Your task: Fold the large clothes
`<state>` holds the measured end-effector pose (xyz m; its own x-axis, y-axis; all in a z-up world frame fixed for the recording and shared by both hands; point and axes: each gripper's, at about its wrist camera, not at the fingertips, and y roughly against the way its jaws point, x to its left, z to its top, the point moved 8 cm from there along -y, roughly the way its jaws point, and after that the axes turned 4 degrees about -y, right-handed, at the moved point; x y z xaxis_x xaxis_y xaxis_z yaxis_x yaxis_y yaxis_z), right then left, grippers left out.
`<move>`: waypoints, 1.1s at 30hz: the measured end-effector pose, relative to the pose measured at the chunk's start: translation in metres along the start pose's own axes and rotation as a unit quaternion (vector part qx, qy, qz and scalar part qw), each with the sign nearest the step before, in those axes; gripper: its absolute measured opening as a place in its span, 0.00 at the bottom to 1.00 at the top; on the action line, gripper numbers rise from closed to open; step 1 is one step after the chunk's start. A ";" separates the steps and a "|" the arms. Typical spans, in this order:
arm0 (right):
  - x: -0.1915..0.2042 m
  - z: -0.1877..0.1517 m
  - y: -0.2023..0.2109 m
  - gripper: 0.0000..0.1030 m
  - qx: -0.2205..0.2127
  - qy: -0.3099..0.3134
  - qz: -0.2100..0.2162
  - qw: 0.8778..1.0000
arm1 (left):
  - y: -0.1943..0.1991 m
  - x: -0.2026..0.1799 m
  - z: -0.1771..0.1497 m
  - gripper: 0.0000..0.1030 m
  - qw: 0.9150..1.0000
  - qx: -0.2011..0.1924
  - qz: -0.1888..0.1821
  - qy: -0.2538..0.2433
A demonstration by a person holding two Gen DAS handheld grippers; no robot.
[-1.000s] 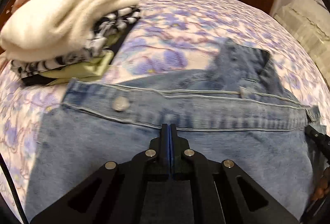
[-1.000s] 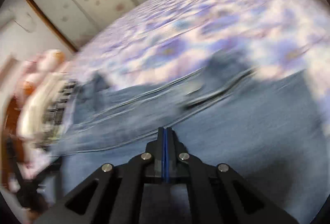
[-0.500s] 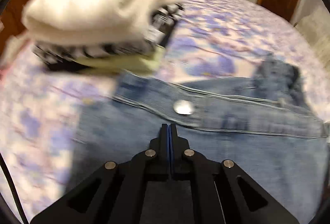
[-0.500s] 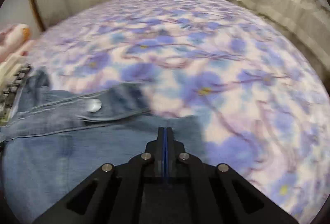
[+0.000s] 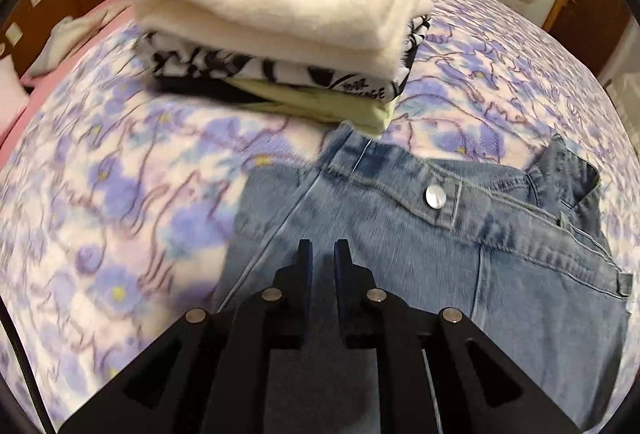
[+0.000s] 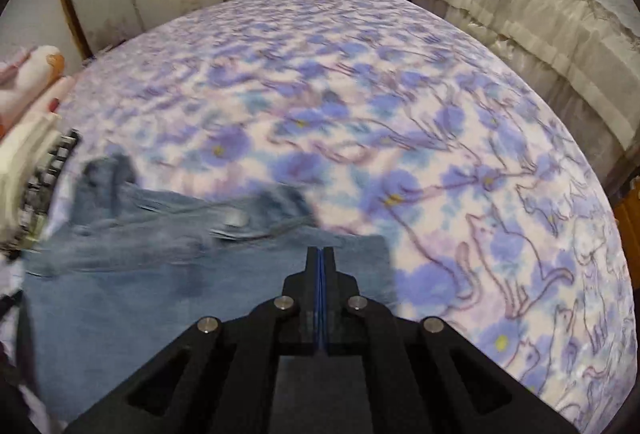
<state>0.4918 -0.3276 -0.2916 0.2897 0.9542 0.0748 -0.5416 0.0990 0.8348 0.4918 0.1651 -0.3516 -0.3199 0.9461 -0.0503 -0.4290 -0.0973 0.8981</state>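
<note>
Two grippers hang over a pair of jeans (image 5: 460, 258) lying flat on the flowered bedspread (image 5: 120, 194), at centre and right of the left wrist view and at lower left of the right wrist view. Left gripper (image 5: 320, 254): jaws opening, a narrow gap now showing where a second ago they were pressed together; nothing is between them, the denim lies below and apart. Right gripper (image 6: 323, 258): jaws clenched flat on each other, empty, unchanged from the earlier frames. Change noted: the left view has slid sideways, so the waistband button (image 5: 436, 196) now sits right of centre and the left edge of the jeans lies just beside the jaws, lower centre of frame. The right view now shows the right edge of the denim just beside its jaws, with more bedspread visible than before. A stack of folded clothes (image 5: 280, 22) sits upper left in the left view, its lowest layer nearly touching the waistband corner. Judgement: each gripper is being carried to an outer edge of the jeans, and the left is readying to pinch; the next fold is not yet begun.
</note>
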 end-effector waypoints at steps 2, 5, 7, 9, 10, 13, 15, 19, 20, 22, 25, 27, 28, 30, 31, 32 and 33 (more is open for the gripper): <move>0.021 0.006 0.010 0.00 0.009 0.000 0.025 1.000 | 0.011 0.006 -0.014 0.10 1.000 0.012 -0.007 0.011; 0.058 0.004 0.023 0.00 0.047 -0.021 0.091 0.994 | 0.029 0.014 -0.035 0.12 0.999 0.021 -0.024 0.038; 0.091 -0.004 0.026 0.00 0.082 -0.034 0.138 0.986 | 0.039 0.018 -0.051 0.14 0.998 0.028 -0.028 0.056; 0.115 -0.017 0.022 0.00 0.115 -0.033 0.147 0.982 | 0.047 0.025 -0.067 0.14 0.996 0.038 -0.028 0.072; 0.127 -0.027 0.016 0.00 0.145 -0.043 0.155 0.976 | 0.050 0.029 -0.073 0.15 0.996 0.043 -0.028 0.079; 0.148 -0.056 -0.002 0.00 0.228 -0.092 0.175 0.954 | 0.053 0.048 -0.104 0.15 0.990 0.085 -0.018 0.115; 0.159 -0.075 -0.013 0.00 0.268 -0.104 0.166 0.943 | 0.056 0.058 -0.117 0.15 0.984 0.094 -0.036 0.147; 0.174 -0.098 -0.027 0.00 0.307 -0.086 0.138 0.938 | 0.059 0.070 -0.142 0.15 0.969 0.114 -0.080 0.202; 0.175 -0.105 -0.031 0.00 0.320 -0.090 0.136 0.933 | 0.059 0.071 -0.148 0.15 0.967 0.117 -0.087 0.209; 0.177 -0.120 -0.040 0.00 0.343 -0.097 0.128 0.926 | 0.058 0.072 -0.158 0.17 0.962 0.120 -0.109 0.221; 0.179 -0.128 -0.047 0.00 0.341 -0.072 0.120 0.930 | 0.054 0.067 -0.169 0.17 0.953 0.131 -0.147 0.229; 0.179 -0.133 -0.054 0.00 0.349 -0.072 0.113 0.928 | 0.048 0.065 -0.171 0.20 0.948 0.144 -0.162 0.234; 0.179 -0.133 -0.057 0.00 0.357 -0.073 0.109 0.925 | 0.047 0.064 -0.172 0.23 0.945 0.147 -0.169 0.237; 0.180 -0.135 -0.063 0.00 0.372 -0.077 0.104 0.919 | 0.043 0.060 -0.169 0.35 0.938 0.145 -0.195 0.246; 0.180 -0.134 -0.065 0.00 0.375 -0.070 0.103 0.919 | 0.041 0.058 -0.168 0.38 0.932 0.143 -0.212 0.256; 0.181 -0.134 -0.066 0.00 0.377 -0.060 0.099 0.919 | 0.038 0.057 -0.165 0.38 0.925 0.140 -0.229 0.268; 0.184 -0.134 -0.066 0.00 0.375 -0.046 0.094 0.921 | 0.035 0.056 -0.165 0.38 0.919 0.138 -0.244 0.278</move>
<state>0.4748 -0.1207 -0.4063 0.3305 0.9035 0.2728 0.0979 -0.3203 0.9423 0.3194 0.1635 -0.3948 -0.5613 0.5448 -0.6229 -0.4303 0.4508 0.7821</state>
